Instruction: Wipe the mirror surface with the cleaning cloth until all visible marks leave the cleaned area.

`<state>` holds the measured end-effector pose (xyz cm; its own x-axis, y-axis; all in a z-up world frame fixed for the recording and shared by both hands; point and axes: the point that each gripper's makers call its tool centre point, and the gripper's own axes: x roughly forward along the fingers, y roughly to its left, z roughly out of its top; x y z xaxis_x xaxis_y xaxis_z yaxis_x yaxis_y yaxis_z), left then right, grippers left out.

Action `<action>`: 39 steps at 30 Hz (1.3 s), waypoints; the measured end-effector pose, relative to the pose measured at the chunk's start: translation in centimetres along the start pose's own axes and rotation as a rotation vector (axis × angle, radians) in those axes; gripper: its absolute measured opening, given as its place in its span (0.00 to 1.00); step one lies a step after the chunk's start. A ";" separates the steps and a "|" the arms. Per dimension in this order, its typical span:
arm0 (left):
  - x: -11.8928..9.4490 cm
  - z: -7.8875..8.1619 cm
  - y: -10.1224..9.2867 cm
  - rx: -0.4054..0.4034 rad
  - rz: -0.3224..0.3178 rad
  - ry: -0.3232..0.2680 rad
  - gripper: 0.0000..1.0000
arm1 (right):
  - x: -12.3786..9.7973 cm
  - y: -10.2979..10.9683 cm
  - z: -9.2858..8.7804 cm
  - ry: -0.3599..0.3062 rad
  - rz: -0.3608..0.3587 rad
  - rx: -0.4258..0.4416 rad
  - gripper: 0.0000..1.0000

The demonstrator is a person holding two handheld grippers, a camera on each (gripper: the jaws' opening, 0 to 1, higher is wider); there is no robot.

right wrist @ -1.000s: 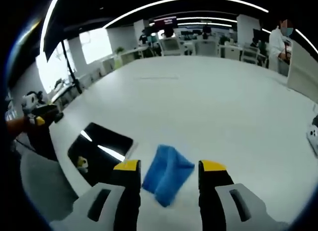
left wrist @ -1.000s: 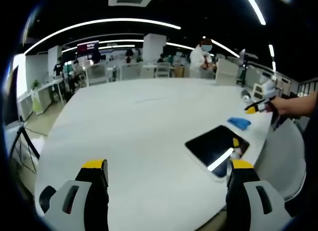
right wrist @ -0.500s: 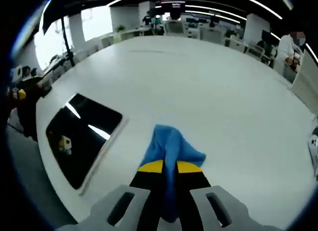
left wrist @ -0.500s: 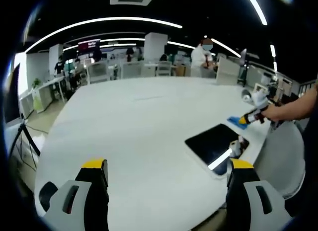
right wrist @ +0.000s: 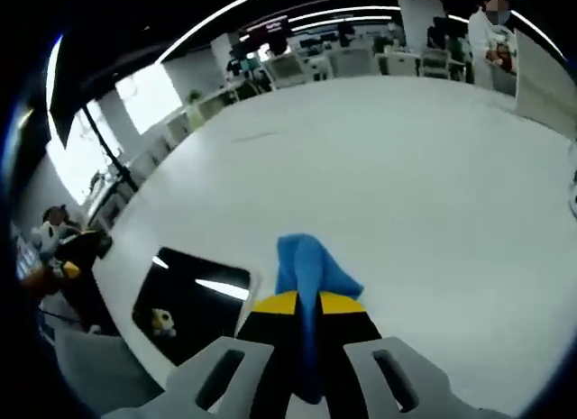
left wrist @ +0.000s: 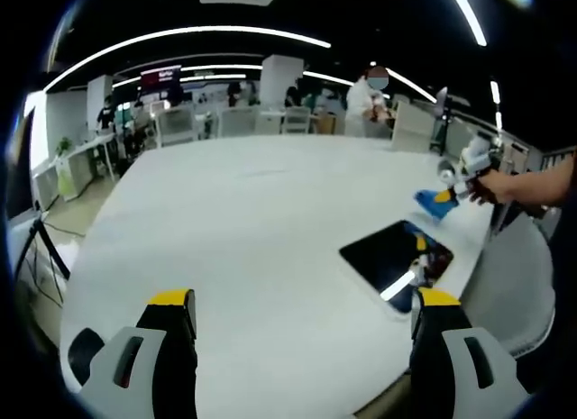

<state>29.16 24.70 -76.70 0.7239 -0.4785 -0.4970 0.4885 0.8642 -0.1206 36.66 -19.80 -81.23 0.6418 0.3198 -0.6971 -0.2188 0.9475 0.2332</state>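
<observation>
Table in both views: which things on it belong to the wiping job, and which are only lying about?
Job:
- mirror
- blue cloth, held in the shut right hand-held gripper

Lying about:
- white table
- office chairs behind
- left hand-held gripper, open

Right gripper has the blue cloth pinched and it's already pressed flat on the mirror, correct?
Not quite. The right gripper does have the cloth pinched, but it is not on the mirror. The right gripper view shows the cloth over the white table, beside the mirror; the left gripper view shows it apart from the mirror too.
</observation>
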 end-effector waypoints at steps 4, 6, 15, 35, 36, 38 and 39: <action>-0.1 0.0 -0.1 0.009 -0.010 0.003 1.00 | -0.6 1.3 1.0 -0.014 0.037 0.022 0.02; 0.1 -0.4 0.2 0.013 -0.010 0.012 1.00 | -0.4 2.8 1.1 -0.006 0.077 0.053 0.02; 0.0 0.2 -0.3 0.019 -0.014 -0.006 1.00 | 4.7 7.7 -0.7 0.076 0.094 -0.014 0.02; 0.1 -0.8 -0.9 0.014 -0.024 0.003 1.00 | 7.8 10.8 -3.8 0.168 0.068 -0.033 0.01; 0.1 -0.7 -0.8 0.014 -0.024 0.002 1.00 | 8.1 11.4 -3.8 0.169 0.076 -0.045 0.00; 0.1 -0.6 -0.8 0.013 -0.024 0.000 1.00 | 8.6 13.0 -3.7 0.180 0.093 -0.070 0.00; 0.1 -0.6 -0.8 0.014 -0.026 0.001 1.00 | 8.9 13.6 -3.7 0.187 0.097 -0.072 0.00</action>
<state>28.51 24.03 -77.20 0.7105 -0.5006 -0.4945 0.5139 0.8492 -0.1214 36.66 -4.08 -86.74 0.4690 0.3970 -0.7889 -0.3291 0.9075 0.2611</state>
